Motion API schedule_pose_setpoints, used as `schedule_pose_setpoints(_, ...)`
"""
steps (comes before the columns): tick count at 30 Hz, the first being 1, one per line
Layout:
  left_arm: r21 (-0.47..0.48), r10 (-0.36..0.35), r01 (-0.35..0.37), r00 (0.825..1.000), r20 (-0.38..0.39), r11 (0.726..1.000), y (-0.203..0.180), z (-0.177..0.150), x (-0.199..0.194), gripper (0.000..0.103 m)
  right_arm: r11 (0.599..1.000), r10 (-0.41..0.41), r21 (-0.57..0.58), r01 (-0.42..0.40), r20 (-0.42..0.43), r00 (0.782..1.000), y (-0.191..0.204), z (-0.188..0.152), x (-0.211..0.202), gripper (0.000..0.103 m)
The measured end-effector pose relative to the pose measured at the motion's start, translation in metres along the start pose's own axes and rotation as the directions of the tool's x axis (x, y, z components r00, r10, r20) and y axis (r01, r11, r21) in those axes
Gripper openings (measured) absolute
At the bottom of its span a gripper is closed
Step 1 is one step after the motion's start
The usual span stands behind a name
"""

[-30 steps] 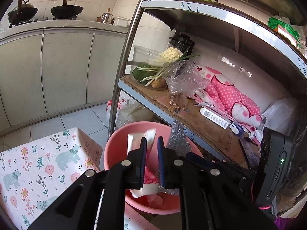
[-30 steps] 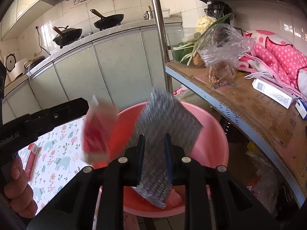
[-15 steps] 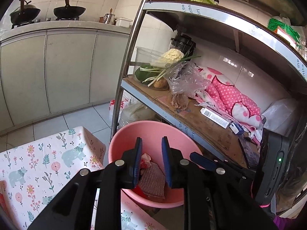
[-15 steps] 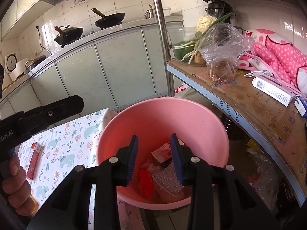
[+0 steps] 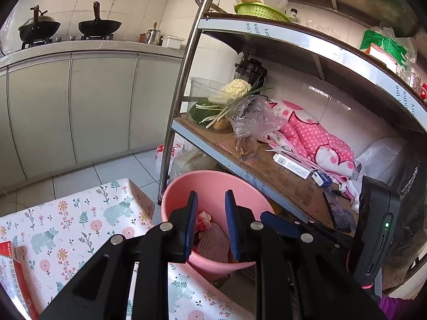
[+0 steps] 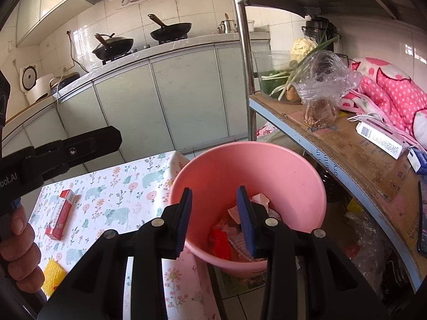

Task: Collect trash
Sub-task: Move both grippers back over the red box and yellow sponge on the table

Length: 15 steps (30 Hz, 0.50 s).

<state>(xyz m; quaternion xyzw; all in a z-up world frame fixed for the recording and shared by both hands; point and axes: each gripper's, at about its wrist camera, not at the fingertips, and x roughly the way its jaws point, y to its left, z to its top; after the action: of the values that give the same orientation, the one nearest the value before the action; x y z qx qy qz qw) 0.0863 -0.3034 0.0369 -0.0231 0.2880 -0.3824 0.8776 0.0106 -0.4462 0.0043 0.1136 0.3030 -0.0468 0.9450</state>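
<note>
Both grippers, left (image 5: 209, 222) and right (image 6: 214, 220), empty with fingers spread, over pink bucket (image 6: 267, 160). Drop seems done; next, probably red box (image 6: 60, 214) on table (image 6: 128, 186).

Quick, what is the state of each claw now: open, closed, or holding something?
Left claw: open, holding nothing, above the pink bucket.
Right claw: open, holding nothing, above the same bucket.

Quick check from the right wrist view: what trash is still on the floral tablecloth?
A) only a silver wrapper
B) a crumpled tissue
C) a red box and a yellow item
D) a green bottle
C: the red box and a yellow item lie on the floral tablecloth, outside the pink bucket.
</note>
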Motion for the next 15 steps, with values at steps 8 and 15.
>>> schedule_pose_setpoints(8,-0.018,0.052,-0.052,0.999,-0.007,0.998,0.016,-0.01,-0.04,0.02,0.998,0.045,-0.038,-0.045,-0.001,0.999,0.027,-0.006,-0.015,0.035)
schedule_pose_setpoints(15,-0.069,0.134,-0.134,0.991,-0.007,0.989,0.047,-0.03,-0.084,0.029,0.988,0.127,-0.079,-0.131,-0.052,0.991,0.058,-0.017,-0.016,0.036)
